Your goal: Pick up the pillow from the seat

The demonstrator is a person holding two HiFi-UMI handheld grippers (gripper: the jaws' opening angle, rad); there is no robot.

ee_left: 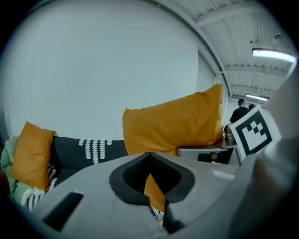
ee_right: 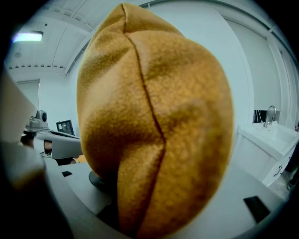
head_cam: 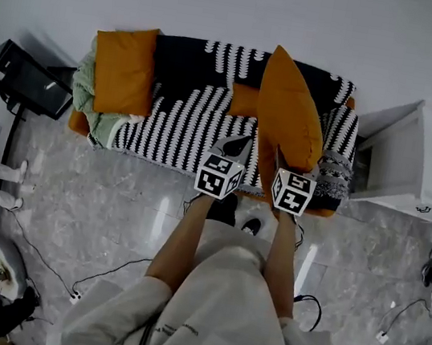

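- Forearms nearest, reaching to the sofa.
- Left tongs clenched on a pillow fold, apparently.
- Pillow upright, seemingly off the seat, right of centre.
- Right tongs clamped on its near edge.
- Lift in hand; next, raise clear, both grips firm.

a living-room corner staged in a big lab hall: a sofa under a striped throw at upper centre, white sink unit right, monitor left, cables trailing across the marble-look floor, a strip light on a ribbed industrial ceiling.
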